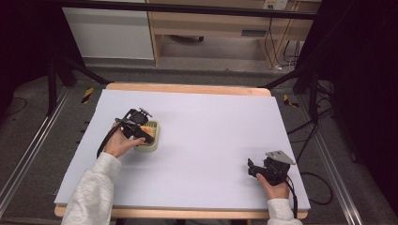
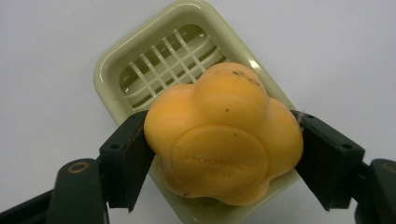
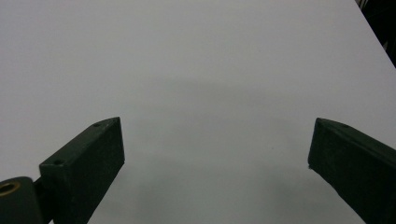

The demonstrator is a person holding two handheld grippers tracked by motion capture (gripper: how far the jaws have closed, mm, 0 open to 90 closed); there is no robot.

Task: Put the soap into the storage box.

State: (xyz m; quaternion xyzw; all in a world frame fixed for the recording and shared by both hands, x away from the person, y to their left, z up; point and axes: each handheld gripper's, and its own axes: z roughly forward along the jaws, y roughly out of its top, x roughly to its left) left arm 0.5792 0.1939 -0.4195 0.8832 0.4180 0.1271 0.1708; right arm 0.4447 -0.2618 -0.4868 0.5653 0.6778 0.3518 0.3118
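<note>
Over on the left of the table (image 1: 211,140), our left gripper (image 2: 224,144) has its jaws clamped on an orange flower-shaped soap (image 2: 224,140), right above the pale green soap dish (image 2: 140,60). Our right gripper (image 3: 215,154) sits near the right front corner, jaws wide apart over bare tabletop.

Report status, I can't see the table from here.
Left gripper shut on soap, over the dish. Right gripper open, idle. Nothing in the way.
</note>
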